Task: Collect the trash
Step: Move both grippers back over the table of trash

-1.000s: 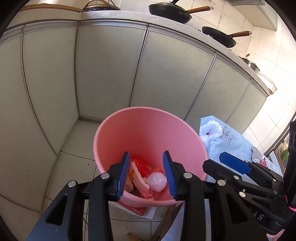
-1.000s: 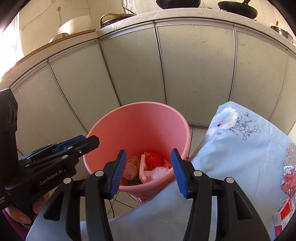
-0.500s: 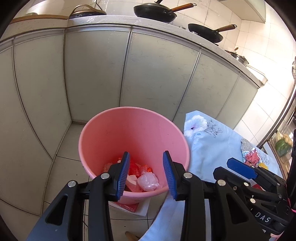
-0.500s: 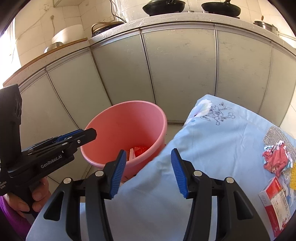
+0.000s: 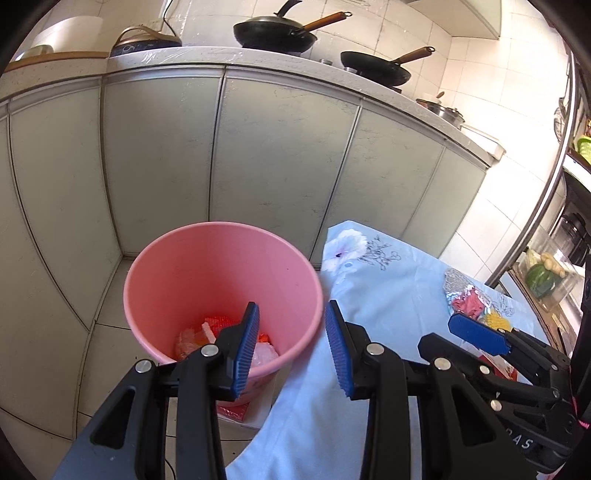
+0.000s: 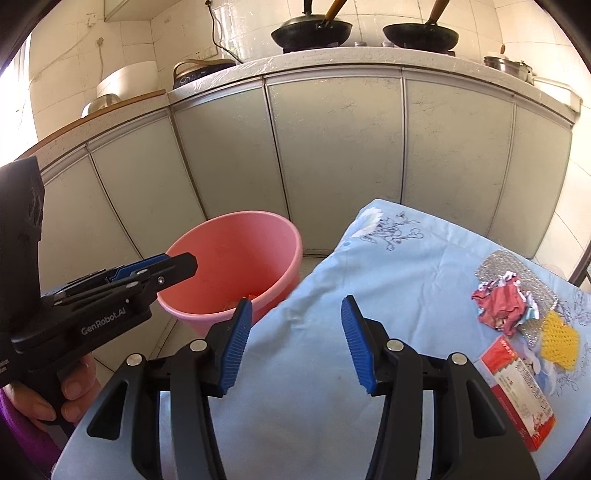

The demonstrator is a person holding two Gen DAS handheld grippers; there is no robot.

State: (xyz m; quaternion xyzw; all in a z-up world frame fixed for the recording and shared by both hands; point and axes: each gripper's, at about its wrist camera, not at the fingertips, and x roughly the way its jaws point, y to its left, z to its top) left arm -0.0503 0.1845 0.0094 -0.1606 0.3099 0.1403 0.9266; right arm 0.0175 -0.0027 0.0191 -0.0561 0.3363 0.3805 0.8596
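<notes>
Now both grippers, left (image 5: 291,345) and right (image 6: 295,341), are hovering agape and empty; the crumpled wrapper (image 6: 500,306) looks light, soft, pinchable mid-bunch.

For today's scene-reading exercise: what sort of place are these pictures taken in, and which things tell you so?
Most likely a home kitchen: two black woks sit on a stone counter above grey cabinet doors, with tiled walls behind.

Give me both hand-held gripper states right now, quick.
Left hand-held gripper: open, holding nothing, over the near rim of the pink bucket.
Right hand-held gripper: open, holding nothing, over the blue cloth.
</notes>
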